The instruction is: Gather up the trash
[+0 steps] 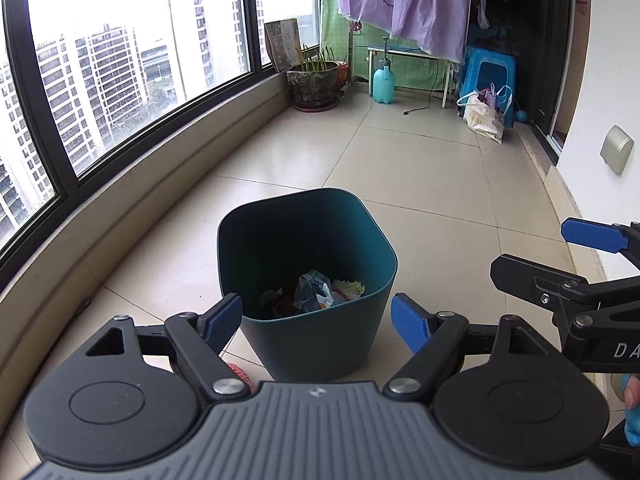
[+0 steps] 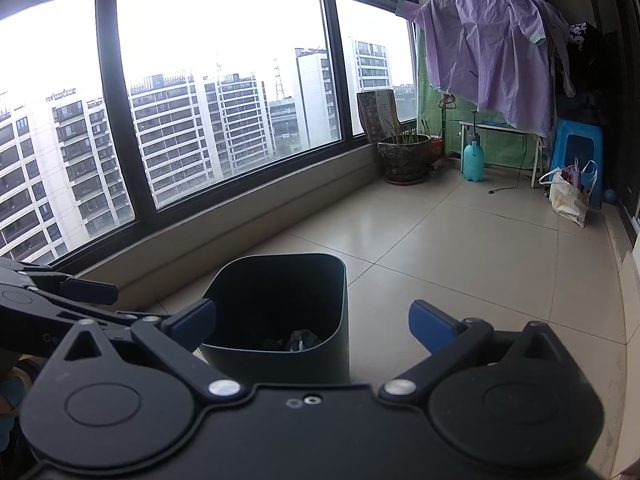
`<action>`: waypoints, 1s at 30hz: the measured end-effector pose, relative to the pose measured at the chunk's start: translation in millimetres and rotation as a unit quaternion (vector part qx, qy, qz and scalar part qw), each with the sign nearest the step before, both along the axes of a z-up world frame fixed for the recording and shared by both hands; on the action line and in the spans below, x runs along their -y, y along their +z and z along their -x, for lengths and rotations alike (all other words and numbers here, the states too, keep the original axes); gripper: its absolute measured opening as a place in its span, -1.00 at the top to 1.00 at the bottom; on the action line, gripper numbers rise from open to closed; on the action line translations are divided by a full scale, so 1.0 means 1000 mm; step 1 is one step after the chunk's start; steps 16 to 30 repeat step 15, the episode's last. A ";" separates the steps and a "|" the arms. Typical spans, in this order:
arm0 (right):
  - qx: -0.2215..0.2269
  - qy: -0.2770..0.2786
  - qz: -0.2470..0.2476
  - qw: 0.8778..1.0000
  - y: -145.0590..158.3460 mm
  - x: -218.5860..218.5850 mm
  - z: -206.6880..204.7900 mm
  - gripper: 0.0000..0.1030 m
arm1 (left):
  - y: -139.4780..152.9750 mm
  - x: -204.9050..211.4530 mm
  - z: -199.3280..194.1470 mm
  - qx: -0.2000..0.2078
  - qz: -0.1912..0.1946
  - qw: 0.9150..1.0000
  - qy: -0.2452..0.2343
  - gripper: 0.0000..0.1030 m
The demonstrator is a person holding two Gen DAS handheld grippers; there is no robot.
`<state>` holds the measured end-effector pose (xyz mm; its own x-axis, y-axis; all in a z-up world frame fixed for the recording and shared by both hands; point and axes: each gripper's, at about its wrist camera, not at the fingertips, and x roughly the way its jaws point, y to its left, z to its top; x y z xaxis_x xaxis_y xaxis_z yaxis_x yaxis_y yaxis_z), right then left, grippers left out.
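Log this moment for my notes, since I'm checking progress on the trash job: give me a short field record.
bin: dark teal bin, upright on the tiled floor
contents: crumpled trash at the bottom
left gripper: open, empty, straddling the bin's near rim
right gripper: open, empty, facing the bin
background: potted plant, blue sprayer

The bin (image 1: 320, 344) is dark teal, its trash (image 1: 316, 290) pale blue, white and green. Both tools, left tool (image 1: 316, 318) and right tool (image 2: 312, 322), are black with blue pads (image 1: 412, 322). Far off, a lilac sheet (image 1: 404, 4), blue stool (image 1: 490, 80), turquoise sprayer (image 1: 383, 82); the floor (image 1: 440, 184) is beige tile.
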<state>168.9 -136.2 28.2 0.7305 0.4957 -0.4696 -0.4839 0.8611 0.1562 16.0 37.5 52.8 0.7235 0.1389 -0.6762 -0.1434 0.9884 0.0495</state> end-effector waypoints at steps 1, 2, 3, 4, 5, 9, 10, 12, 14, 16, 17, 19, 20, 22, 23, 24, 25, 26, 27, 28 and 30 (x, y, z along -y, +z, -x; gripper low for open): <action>-0.001 -0.001 0.000 1.000 0.000 0.000 0.000 -1.00 | 0.000 -0.001 0.000 -0.001 0.002 1.000 0.000 -0.59; -0.002 -0.004 0.001 1.000 0.000 0.001 -0.001 -1.00 | -0.001 -0.001 0.000 -0.002 0.003 1.000 0.001 -0.59; -0.004 -0.006 0.002 1.000 0.000 0.001 -0.002 -1.00 | -0.001 -0.001 -0.001 -0.003 0.003 1.000 0.001 -0.59; -0.006 -0.007 0.001 1.000 0.000 0.002 -0.003 -1.00 | -0.001 -0.002 -0.001 -0.004 0.004 1.000 0.001 -0.59; -0.007 -0.008 0.001 1.000 0.000 0.002 -0.004 -1.00 | -0.001 -0.002 -0.001 -0.004 0.005 1.000 0.000 -0.59; -0.008 -0.008 0.002 1.000 0.000 0.002 -0.004 -1.00 | -0.001 -0.003 -0.003 -0.007 0.008 1.000 -0.002 -0.59; -0.008 -0.008 0.002 1.000 0.000 0.003 -0.004 -1.00 | -0.001 -0.003 -0.004 -0.008 0.009 1.000 -0.002 -0.59; -0.010 -0.010 0.002 1.000 0.001 0.003 -0.004 -1.00 | -0.002 -0.004 -0.004 -0.010 0.010 1.000 -0.002 -0.59; -0.015 -0.011 -0.001 1.000 0.001 0.005 -0.005 -1.00 | -0.002 -0.005 -0.006 -0.014 0.012 1.000 -0.002 -0.59; -0.016 -0.011 -0.002 1.000 0.001 0.006 -0.006 -1.00 | -0.002 -0.005 -0.006 -0.014 0.013 1.000 -0.001 -0.59; -0.016 -0.011 -0.002 1.000 0.001 0.006 -0.006 -1.00 | -0.002 -0.005 -0.006 -0.014 0.013 1.000 -0.001 -0.59; -0.016 -0.011 -0.002 1.000 0.001 0.006 -0.006 -1.00 | -0.002 -0.005 -0.006 -0.014 0.013 1.000 -0.001 -0.59; -0.016 -0.011 -0.002 1.000 0.001 0.006 -0.006 -1.00 | -0.002 -0.005 -0.006 -0.014 0.013 1.000 -0.001 -0.59; -0.016 -0.011 -0.002 1.000 0.001 0.006 -0.006 -1.00 | -0.002 -0.005 -0.006 -0.014 0.013 1.000 -0.001 -0.59; -0.016 -0.011 -0.002 1.000 0.001 0.006 -0.006 -1.00 | -0.002 -0.005 -0.006 -0.014 0.013 1.000 -0.001 -0.59; -0.016 -0.011 -0.002 1.000 0.001 0.006 -0.006 -1.00 | -0.002 -0.005 -0.006 -0.014 0.013 1.000 -0.001 -0.59; -0.016 -0.011 -0.002 1.000 0.001 0.006 -0.006 -1.00 | -0.002 -0.005 -0.006 -0.014 0.013 1.000 -0.001 -0.59; -0.016 -0.011 -0.002 1.000 0.001 0.006 -0.006 -1.00 | -0.002 -0.005 -0.006 -0.014 0.013 1.000 -0.001 -0.59; -0.016 -0.011 -0.002 1.000 0.001 0.006 -0.006 -1.00 | -0.002 -0.005 -0.006 -0.014 0.013 1.000 -0.001 -0.59; -0.016 -0.011 -0.002 1.000 0.001 0.006 -0.006 -1.00 | -0.002 -0.005 -0.006 -0.014 0.013 1.000 -0.001 -0.59; -0.016 -0.011 -0.002 1.000 0.001 0.006 -0.006 -1.00 | -0.002 -0.005 -0.006 -0.014 0.013 1.000 -0.001 -0.59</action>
